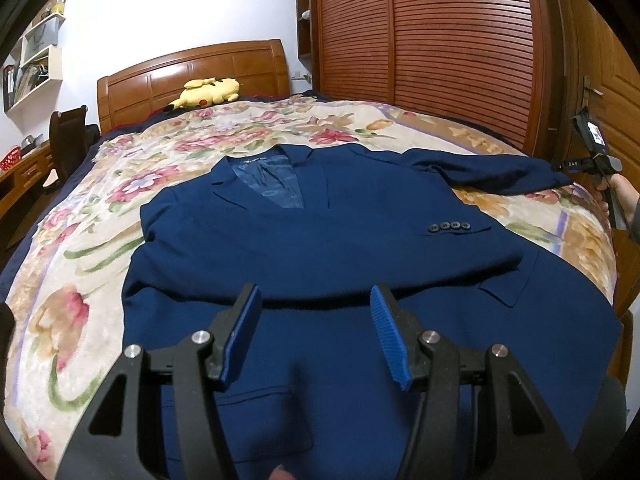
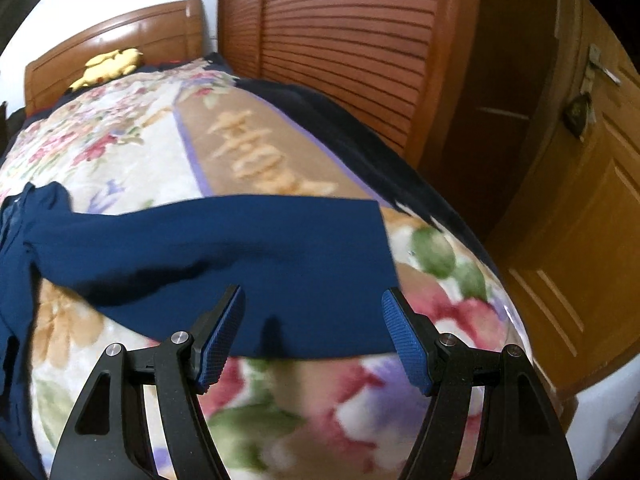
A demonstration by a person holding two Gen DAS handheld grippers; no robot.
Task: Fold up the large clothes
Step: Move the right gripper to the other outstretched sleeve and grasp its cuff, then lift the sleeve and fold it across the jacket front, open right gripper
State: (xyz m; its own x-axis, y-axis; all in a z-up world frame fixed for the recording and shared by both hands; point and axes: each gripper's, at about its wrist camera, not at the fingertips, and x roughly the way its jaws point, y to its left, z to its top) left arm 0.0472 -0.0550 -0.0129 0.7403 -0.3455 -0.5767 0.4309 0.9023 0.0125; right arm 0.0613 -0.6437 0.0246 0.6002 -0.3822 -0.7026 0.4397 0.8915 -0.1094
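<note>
Floral bedding [image 1: 80, 264] covers the bed on which the work is laid out, a single navy suit jacket [image 1: 320, 248] lying front-up with its collar toward the headboard. Nearest the left wrist camera, the left gripper [image 1: 316, 320] hovers over the jacket's lower front with its jaws apart and nothing between them. One sleeve is already folded across the chest, its cuff showing four buttons [image 1: 449, 227] in a row. The other sleeve [image 2: 240, 256] is stretched out sideways from the shoulder toward the wardrobe side of the bed, its long axis running across the mattress and its cuff end lying close to the bed's edge. The right gripper [image 2: 314, 326] is poised just at that cuff, jaws spread wide and empty, the sleeve end lying directly ahead of and between the blue pads [image 2: 404, 340] without being pinched. That makes the right hand clearly the nearer one to this sleeve; the left is well apart from it, over the body of the garment. The likely next move is to close on the cuff and carry it inward over the chest, along the sleeve's own length. Farther off, one yellow plush toy [image 1: 208, 92] rests against the wooden headboard [image 1: 192, 72], beside a louvred wardrobe [image 1: 440, 40].
</note>
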